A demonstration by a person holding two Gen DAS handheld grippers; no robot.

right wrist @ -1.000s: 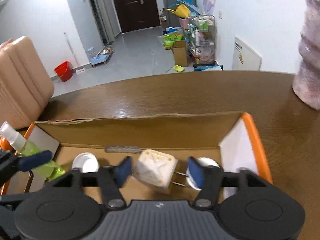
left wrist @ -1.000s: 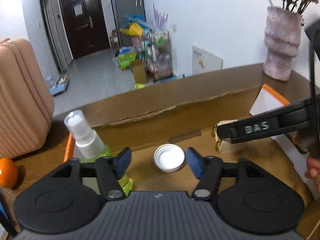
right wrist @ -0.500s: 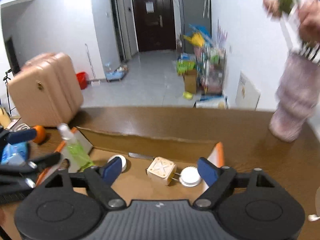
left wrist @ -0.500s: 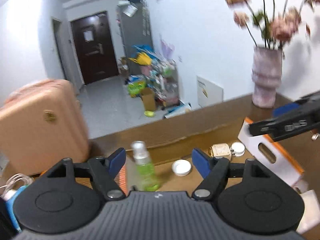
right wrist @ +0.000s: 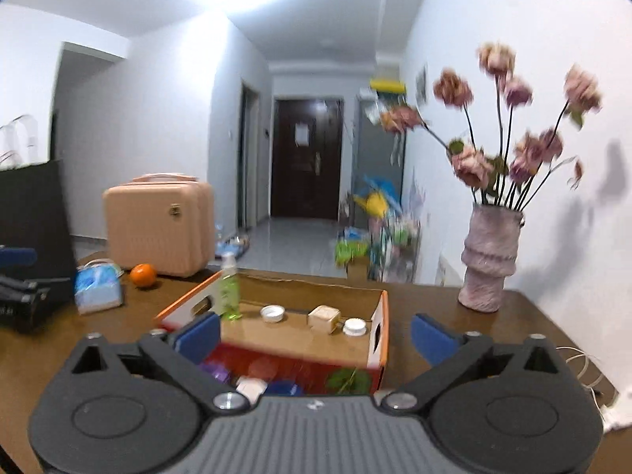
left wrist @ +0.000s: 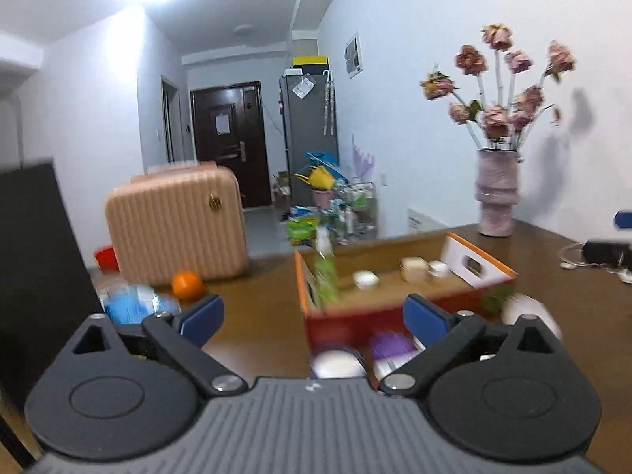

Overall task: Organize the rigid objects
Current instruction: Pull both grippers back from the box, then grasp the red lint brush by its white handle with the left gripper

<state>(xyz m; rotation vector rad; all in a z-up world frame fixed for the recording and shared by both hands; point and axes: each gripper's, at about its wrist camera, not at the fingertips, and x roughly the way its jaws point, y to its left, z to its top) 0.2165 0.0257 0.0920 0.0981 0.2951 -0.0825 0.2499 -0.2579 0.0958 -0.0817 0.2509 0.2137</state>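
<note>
The left gripper [left wrist: 312, 314] and the right gripper [right wrist: 314, 331] both hung above the brown tabletop [right wrist: 454, 316], on the near side of the open cardboard box [right wrist: 379, 339]. Each pair of blue-padded fingers [right wrist: 432, 339] was spreading towards its widest, with nothing held between them.

Inside the box, a green spray bottle [right wrist: 228, 291] stood upright at the far left corner. A white cap [right wrist: 272, 313] lay just right of it on the box floor. Further right sat a cream cube-shaped plug [right wrist: 324, 318], with a second white cap [right wrist: 354, 326] just beside it, close to the right wall.

In the left wrist view the same bottle [left wrist: 324, 272], cap [left wrist: 365, 278] and plug [left wrist: 414, 266] appeared blurred.

Left of the box, an orange [right wrist: 143, 275] and a blue tissue pack [right wrist: 96, 288] rested on the tabletop, with a peach suitcase [right wrist: 158, 221] behind them. At the far right stood a pink vase [right wrist: 489, 260] of dried flowers.
</note>
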